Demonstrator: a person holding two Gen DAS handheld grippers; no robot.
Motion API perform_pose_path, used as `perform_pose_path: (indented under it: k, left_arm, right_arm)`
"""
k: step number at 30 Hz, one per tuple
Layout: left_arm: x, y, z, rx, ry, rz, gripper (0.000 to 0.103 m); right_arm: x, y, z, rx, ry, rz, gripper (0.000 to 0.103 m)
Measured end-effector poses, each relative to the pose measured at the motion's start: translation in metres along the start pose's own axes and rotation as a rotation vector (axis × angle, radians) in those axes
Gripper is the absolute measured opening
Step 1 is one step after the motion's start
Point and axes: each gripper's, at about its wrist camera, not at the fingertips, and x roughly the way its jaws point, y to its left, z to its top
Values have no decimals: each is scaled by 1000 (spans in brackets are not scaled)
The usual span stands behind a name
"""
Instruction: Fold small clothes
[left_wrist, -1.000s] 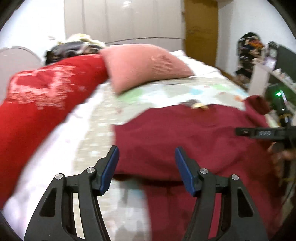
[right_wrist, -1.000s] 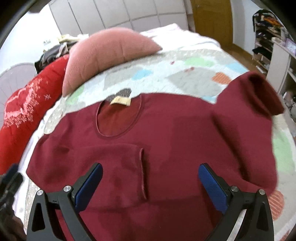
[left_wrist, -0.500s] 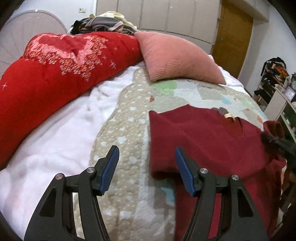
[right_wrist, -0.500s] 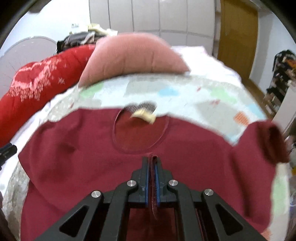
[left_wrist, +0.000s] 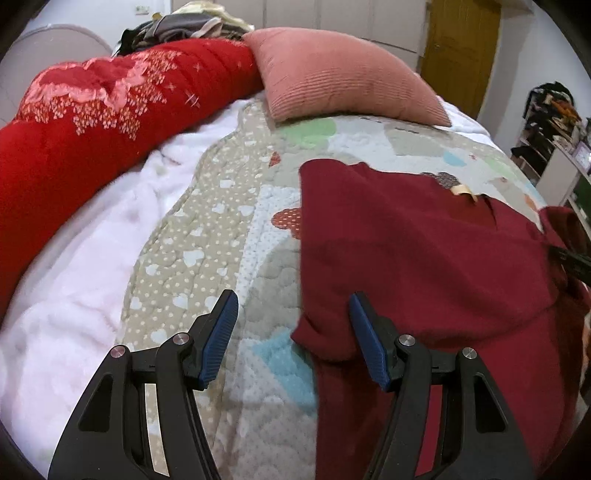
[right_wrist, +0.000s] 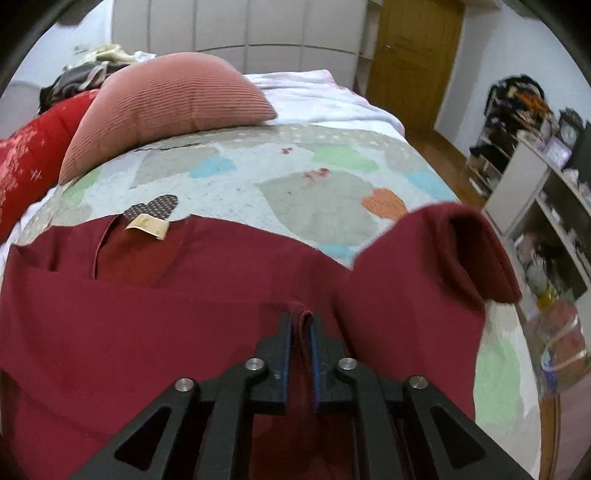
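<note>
Surface: patchwork quilt (left_wrist: 207, 266) on a bed, pink pillow (left_wrist: 343, 74) far beyond both claws.
Left gripper (left_wrist: 291, 334): spread, nothing between the pads; folded sweater edge just ahead, right of centre.
Maroon sweater (right_wrist: 147, 325): flat beneath both claws.
Right gripper (right_wrist: 300, 343): pinching a sweater fold, jaws easing apart.
Risk: loosening pinch may drop the fold; one-sided pull may skew the fold.

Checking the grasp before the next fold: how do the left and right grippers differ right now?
The left gripper stands wide open, nothing pinched; the right gripper is nearly closed with a fold of the dark red knit sweater between its pads, its jaws opening slightly. The left hovers at the sweater's side edge over the patchwork quilt; the right sits over the sweater's middle. Both have black frames and blue pads.
</note>
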Motion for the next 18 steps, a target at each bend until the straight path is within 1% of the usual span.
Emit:
perform_pose_path:
  k: [1, 2, 3, 5, 6, 7, 8, 9, 10, 11, 12, 15, 16, 17, 18]
  left_arm:
    - [5, 2, 2, -14, 11, 5, 63]
    - [9, 5, 3, -29, 19, 8, 63]
    - [11, 7, 3, -44, 24, 10, 63]
    - [16, 10, 3, -70, 31, 4, 63]
    - [17, 11, 3, -77, 32, 1, 63]
    - [17, 11, 2, -81, 33, 0, 63]
    - [18, 10, 1, -82, 31, 1, 63]
    - [18, 10, 1, -81, 29, 2, 63]
    - [19, 9, 0, -79, 28, 3, 63]
    - [19, 9, 0, -78, 29, 1, 63]
    - [20, 10, 0, -81, 30, -2, 63]
    - [22, 14, 0, -97, 34, -18, 66]
    - [22, 16, 0, -100, 34, -22, 67]
    - [23, 17, 0, -103, 33, -28, 68]
    - [23, 18, 0, -106, 32, -34, 68]
  right_arm:
    - [-7, -3, -1, 19, -15, -7, 27]
    - [-13, -5, -3, 30, -30, -1, 32]
    - [-24, -5, -2, 38, -57, 23, 38]
    - [-42, 6, -1, 22, -99, 94, 39]
    - [-48, 17, 0, -8, -113, 147, 39]
    - [-52, 38, 0, -65, -110, 229, 38]
    - [-53, 50, 1, -96, -103, 274, 38]
    - [-52, 71, 1, -139, -88, 349, 38]
    - [-50, 90, 1, -168, -78, 401, 38]
    - [-46, 109, 2, -194, -74, 422, 38]
    - [-41, 123, 3, -218, -79, 420, 38]
    - [-29, 165, 8, -299, -125, 355, 38]
    - [-23, 173, 11, -325, -132, 347, 39]
    - [-17, 179, 15, -353, -131, 341, 41]
    - [-9, 188, 18, -405, -122, 335, 48]
